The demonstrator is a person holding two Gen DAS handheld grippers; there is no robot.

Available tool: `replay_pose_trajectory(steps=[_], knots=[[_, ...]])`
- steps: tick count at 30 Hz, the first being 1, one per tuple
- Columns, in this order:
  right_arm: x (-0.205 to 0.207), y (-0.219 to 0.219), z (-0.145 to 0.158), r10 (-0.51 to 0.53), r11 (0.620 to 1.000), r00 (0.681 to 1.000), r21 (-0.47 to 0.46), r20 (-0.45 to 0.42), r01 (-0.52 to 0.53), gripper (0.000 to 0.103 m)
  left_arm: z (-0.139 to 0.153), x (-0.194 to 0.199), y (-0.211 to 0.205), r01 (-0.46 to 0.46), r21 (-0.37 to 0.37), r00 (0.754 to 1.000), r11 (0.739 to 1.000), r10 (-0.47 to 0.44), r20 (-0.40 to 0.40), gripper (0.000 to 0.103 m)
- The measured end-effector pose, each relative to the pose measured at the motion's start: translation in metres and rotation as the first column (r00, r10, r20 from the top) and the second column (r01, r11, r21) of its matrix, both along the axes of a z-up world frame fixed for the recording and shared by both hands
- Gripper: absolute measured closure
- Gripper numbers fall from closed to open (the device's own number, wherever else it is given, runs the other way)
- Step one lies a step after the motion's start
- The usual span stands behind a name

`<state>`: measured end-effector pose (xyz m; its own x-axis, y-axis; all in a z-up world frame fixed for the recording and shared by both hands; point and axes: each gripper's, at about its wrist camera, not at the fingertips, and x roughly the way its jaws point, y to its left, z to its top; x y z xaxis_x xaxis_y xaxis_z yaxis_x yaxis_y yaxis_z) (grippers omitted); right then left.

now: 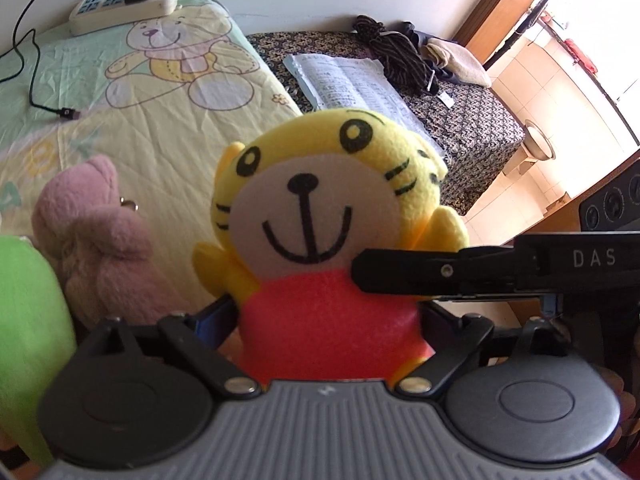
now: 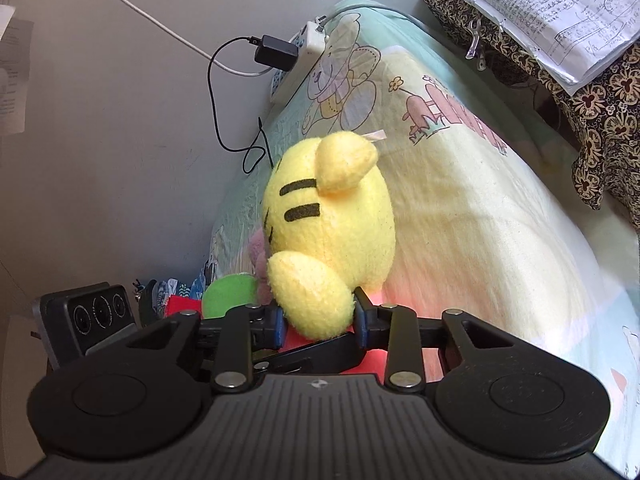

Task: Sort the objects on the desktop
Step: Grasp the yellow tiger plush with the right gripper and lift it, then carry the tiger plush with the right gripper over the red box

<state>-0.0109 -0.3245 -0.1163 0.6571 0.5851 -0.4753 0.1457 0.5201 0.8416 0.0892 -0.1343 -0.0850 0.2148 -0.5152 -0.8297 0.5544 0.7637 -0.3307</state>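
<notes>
A yellow tiger plush [image 1: 320, 208] with a white face and a red body faces the camera in the left wrist view. It is held just above a cartoon-bear bedsheet [image 1: 152, 128]. My left gripper [image 1: 328, 320] is shut on its red body. One black finger [image 1: 400, 276] of my right gripper reaches in from the right at the plush's arm. In the right wrist view the tiger plush [image 2: 332, 216] shows from the side. There my right gripper [image 2: 318, 318] is shut on the plush's yellow arm.
A pink plush [image 1: 92, 240] and a green plush [image 1: 28, 340] lie left of the tiger. A power strip [image 1: 124, 0] with a black charger and cable sits at the sheet's far end. An open notebook [image 1: 348, 80] and clothes [image 1: 400, 48] rest on a dark patterned cloth [image 1: 472, 128].
</notes>
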Motion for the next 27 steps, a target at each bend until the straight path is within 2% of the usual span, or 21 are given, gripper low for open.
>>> replay_pose_trajectory(steps=[2, 7, 12, 19, 27], knots=[[-0.011, 0.003, 0.011, 0.007, 1.000, 1.000, -0.017, 0.016, -0.007, 0.069, 0.009, -0.011, 0.003, 0.009, -0.023, 1.000, 1.000, -0.009, 0.003, 0.011], [-0.033, 0.016, 0.045, 0.032, 0.998, 0.997, -0.055, 0.077, -0.028, 0.069, 0.041, -0.040, 0.017, 0.026, -0.067, 0.997, 0.997, -0.021, 0.068, 0.011], [-0.043, 0.042, 0.082, 0.071, 0.994, 0.986, -0.089, 0.150, -0.058, 0.069, 0.075, -0.061, 0.045, 0.005, -0.124, 0.990, 0.992, 0.012, 0.141, 0.011], [-0.042, 0.107, 0.126, 0.151, 0.983, 0.953, -0.143, 0.261, -0.116, 0.069, 0.118, -0.084, 0.120, -0.048, -0.188, 0.961, 0.981, 0.097, 0.259, 0.011], [-0.027, 0.202, 0.150, 0.198, 0.974, 0.922, -0.170, 0.334, -0.147, 0.069, 0.147, -0.090, 0.220, -0.090, -0.207, 0.930, 0.974, 0.156, 0.333, 0.011]])
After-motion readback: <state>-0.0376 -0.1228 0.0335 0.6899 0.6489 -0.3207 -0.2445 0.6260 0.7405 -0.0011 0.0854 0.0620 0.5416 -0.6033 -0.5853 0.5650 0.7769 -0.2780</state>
